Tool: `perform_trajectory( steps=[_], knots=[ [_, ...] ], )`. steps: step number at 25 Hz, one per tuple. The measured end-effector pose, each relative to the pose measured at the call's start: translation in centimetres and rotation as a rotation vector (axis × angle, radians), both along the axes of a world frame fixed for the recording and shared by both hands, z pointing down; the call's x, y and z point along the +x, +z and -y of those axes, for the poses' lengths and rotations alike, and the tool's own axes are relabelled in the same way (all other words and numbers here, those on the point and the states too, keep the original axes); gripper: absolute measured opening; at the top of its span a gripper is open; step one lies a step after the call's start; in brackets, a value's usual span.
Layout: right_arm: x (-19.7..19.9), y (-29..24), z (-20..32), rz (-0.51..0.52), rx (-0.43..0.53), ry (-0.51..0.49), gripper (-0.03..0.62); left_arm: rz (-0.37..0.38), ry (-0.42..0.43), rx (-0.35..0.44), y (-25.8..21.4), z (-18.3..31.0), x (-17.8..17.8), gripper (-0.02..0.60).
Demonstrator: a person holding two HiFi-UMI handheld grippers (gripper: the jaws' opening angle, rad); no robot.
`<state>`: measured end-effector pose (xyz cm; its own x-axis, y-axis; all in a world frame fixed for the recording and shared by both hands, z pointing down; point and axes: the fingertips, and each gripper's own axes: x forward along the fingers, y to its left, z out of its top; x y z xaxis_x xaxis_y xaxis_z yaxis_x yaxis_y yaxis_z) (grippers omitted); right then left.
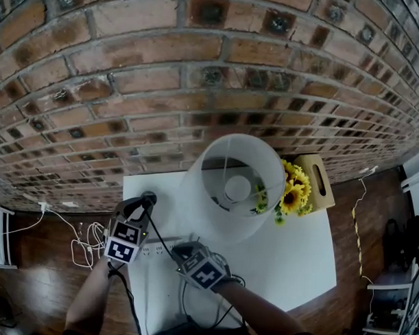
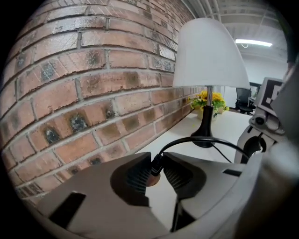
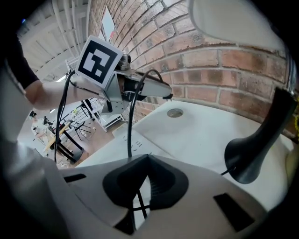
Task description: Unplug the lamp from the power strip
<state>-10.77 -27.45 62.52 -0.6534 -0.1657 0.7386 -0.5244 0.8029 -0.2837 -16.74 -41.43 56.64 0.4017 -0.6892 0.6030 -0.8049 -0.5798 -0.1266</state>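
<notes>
A lamp with a white shade [image 1: 231, 187] stands on the white table [image 1: 295, 256] against the brick wall. In the left gripper view, my left gripper [image 2: 155, 170] is shut on the lamp's black plug [image 2: 156, 164], held above the table. The black cord [image 2: 201, 140] arcs from the plug towards the lamp base [image 2: 204, 139]. In the head view this gripper [image 1: 143, 203] is left of the shade. My right gripper [image 1: 180, 251] is at the white power strip [image 1: 156, 250]. Its jaws meet at the tips [image 3: 147, 158], just short of the strip [image 3: 133, 140], with nothing seen between them.
Sunflowers [image 1: 293, 191] and a wooden holder [image 1: 316, 180] stand right of the lamp. A round grommet [image 3: 174, 112] is set in the table near the wall. White cables [image 1: 82, 247] lie on the wooden floor to the left. More black cord loops under my right gripper.
</notes>
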Motion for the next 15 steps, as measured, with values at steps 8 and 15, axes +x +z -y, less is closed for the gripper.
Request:
perform_trajectory(
  steps=[8,15],
  knots=[
    [0.1,0.0,0.1,0.017,-0.018,0.019,0.002,0.040,0.007,-0.064,4.0,1.3,-1.0,0.100],
    [0.1,0.0,0.0,0.027,-0.030,0.030,0.002,0.055,0.033,-0.087,6.3,2.5,-0.8,0.100]
  ],
)
